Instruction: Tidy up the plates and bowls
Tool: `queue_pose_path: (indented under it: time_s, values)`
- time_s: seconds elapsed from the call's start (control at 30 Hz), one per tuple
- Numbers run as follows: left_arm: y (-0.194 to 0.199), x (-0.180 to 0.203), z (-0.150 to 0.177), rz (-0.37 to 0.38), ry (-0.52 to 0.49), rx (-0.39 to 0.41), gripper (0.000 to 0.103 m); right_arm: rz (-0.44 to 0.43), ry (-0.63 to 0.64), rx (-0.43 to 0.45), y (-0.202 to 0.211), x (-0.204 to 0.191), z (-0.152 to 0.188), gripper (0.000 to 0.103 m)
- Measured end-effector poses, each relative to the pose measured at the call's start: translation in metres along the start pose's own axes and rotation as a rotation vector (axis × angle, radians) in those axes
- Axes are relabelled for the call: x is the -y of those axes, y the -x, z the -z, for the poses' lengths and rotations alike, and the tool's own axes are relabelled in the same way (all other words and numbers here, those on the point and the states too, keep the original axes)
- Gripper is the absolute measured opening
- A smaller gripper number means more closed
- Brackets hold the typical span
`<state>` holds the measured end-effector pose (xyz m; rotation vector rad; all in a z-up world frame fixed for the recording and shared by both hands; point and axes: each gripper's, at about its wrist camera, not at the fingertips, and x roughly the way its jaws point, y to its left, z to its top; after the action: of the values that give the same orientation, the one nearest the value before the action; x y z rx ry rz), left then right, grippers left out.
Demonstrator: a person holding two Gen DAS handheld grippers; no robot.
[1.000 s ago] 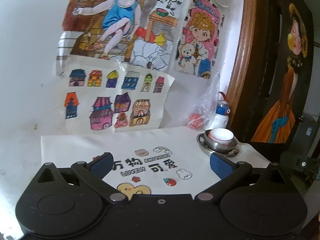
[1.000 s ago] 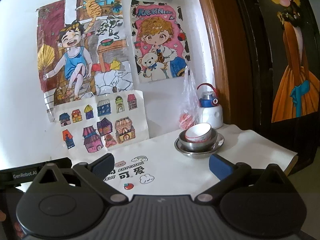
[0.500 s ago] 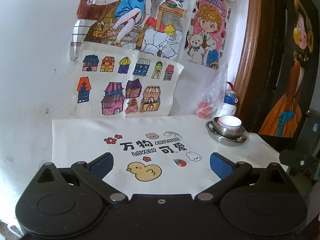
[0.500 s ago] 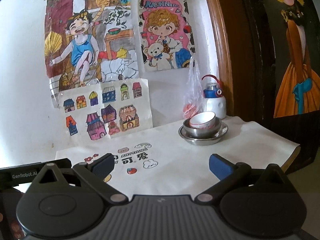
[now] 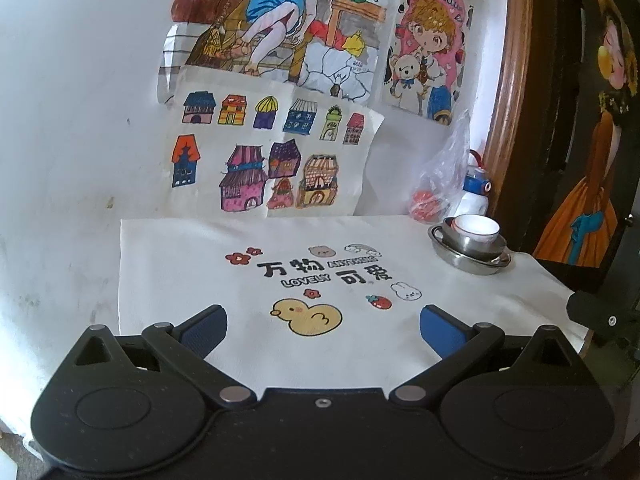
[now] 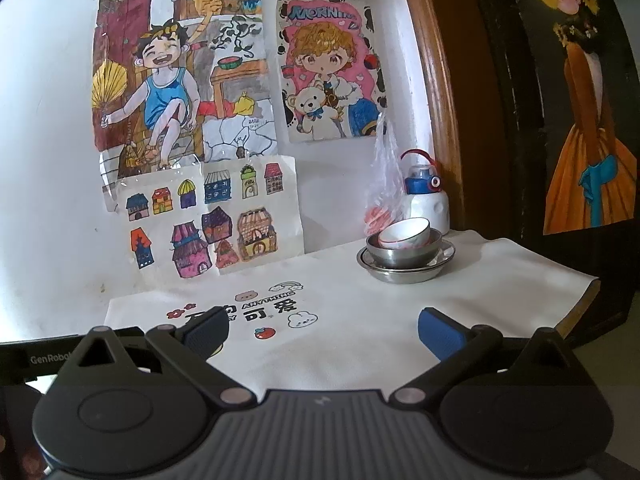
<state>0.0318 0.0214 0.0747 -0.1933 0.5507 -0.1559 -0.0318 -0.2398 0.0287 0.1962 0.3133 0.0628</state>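
Nearest: left gripper (image 5: 323,326) and right gripper (image 6: 322,330), both spread wide with blue pads, grasping nothing, hovering over a white printed cloth (image 5: 200,264). Beyond, at 1 o'clock in both views: a stack of steel plate (image 6: 404,274), steel bowl (image 6: 404,254) and white ceramic bowl (image 6: 404,234), nested upright. Behind it: plastic bag (image 6: 382,196), white bottle (image 6: 426,200). Farthest: wall drawings (image 6: 180,80).

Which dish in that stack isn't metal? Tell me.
The white bowl on top: it is white with a reddish pattern and sits tilted inside the steel bowl, which rests on the steel plate. Both below are shiny metal.
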Motion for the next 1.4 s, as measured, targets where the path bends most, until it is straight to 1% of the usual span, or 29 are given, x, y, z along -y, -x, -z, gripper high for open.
queue_pose_path:
  time_s: [0.17,0.5,0.73,0.9,1.1,1.4]
  values:
    - [0.000,0.000,0.003,-0.005,-0.005,0.004,0.102,0.008,0.008,0.012,0.001,-0.002,0.007,0.103]
    - [-0.001,0.001,0.009,-0.021,-0.021,0.005,0.102,0.027,-0.009,0.006,-0.003,0.004,0.020,0.103]
    - [-0.005,0.001,0.017,-0.022,-0.027,-0.003,0.102,0.039,-0.031,-0.012,-0.013,0.009,0.029,0.103]
    - [-0.009,0.003,0.022,-0.016,-0.042,0.006,0.102,0.055,-0.040,-0.028,-0.021,0.015,0.035,0.103]
    - [-0.013,0.005,0.025,-0.023,-0.067,0.009,0.102,0.062,-0.046,-0.030,-0.027,0.018,0.039,0.103]
    - [-0.015,0.005,0.028,-0.022,-0.074,-0.001,0.102,0.063,-0.045,-0.024,-0.030,0.018,0.042,0.103]
